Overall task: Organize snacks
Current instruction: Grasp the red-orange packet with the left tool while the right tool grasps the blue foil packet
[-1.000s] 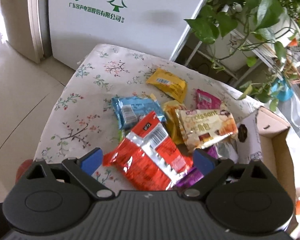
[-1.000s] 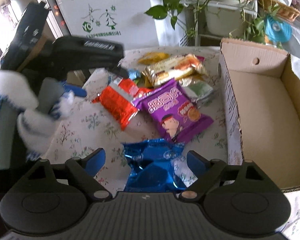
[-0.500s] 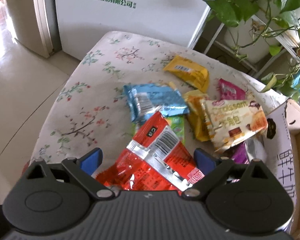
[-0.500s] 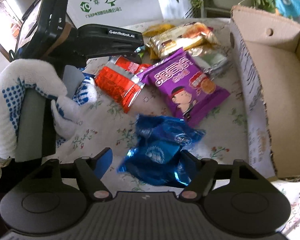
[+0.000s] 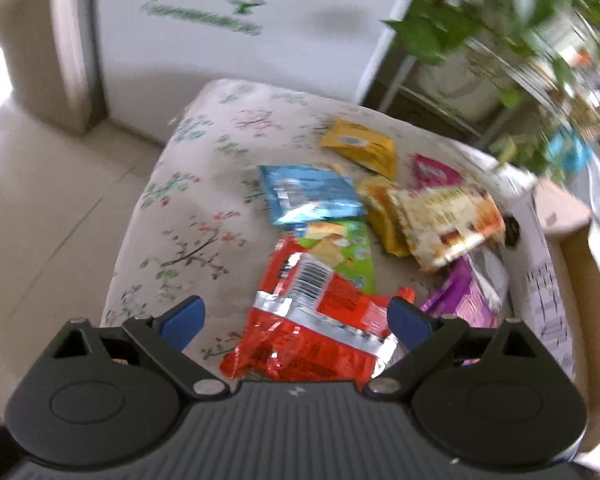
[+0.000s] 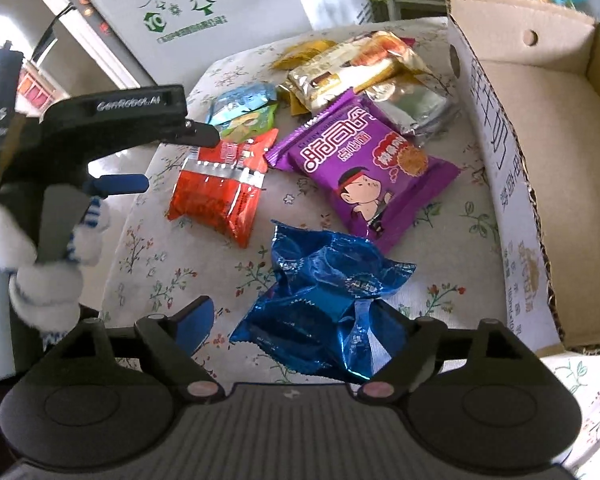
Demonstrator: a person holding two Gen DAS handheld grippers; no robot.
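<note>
A red snack packet [image 5: 312,320] lies on the flowered tablecloth [image 5: 204,200] between the fingers of my left gripper [image 5: 296,320]. That gripper is open, and its left pad stands clear of the packet. The right wrist view shows the same red packet [image 6: 216,192] under the left gripper [image 6: 176,160], held by a gloved hand [image 6: 56,256]. A crumpled blue foil packet [image 6: 324,300] sits between the jaws of my right gripper [image 6: 296,328], which are opening. Its left pad is off the foil and its right fingertip is hidden behind it.
An open cardboard box [image 6: 496,140] stands at the right with nothing seen inside. A purple packet [image 6: 364,168], a croissant packet [image 6: 356,68], a silver packet [image 6: 416,108] and light blue [image 5: 308,196], green [image 5: 348,256], yellow [image 5: 360,144] and pink [image 5: 436,172] packets lie mid-table. Plants stand behind.
My right gripper narrowed on the blue packet, crumpling it, then widened again. The left gripper shifted over the red packet, which has moved and turned; the left wrist view is now blurred.
</note>
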